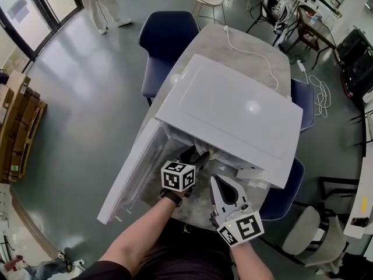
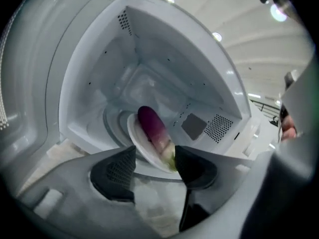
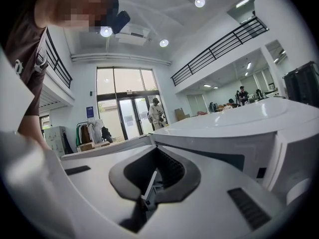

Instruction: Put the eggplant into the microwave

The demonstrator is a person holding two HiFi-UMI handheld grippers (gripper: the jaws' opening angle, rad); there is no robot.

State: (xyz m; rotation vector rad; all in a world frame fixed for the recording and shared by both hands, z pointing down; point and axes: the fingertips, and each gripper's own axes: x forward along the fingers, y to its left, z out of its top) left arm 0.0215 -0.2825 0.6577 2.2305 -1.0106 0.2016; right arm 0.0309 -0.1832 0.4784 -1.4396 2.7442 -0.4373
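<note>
The white microwave (image 1: 233, 107) stands on the table with its door (image 1: 131, 174) swung open to the left. Inside, in the left gripper view, the purple eggplant (image 2: 151, 125) lies on a white plate (image 2: 135, 136) on the oven floor, green stem end toward me. My left gripper (image 2: 155, 156) is at the mouth of the cavity, its jaws apart and empty, the stem end just past the tips. In the head view the left gripper (image 1: 197, 155) reaches into the opening. My right gripper (image 1: 217, 181) waits in front of the microwave with its jaws together and nothing in them.
The microwave sits on a marble table (image 1: 245, 39) with a white cable (image 1: 250, 54) trailing behind it. A blue chair (image 1: 166, 37) stands at the table's far left, another at the right (image 1: 303, 95). A person (image 1: 99, 2) walks far off.
</note>
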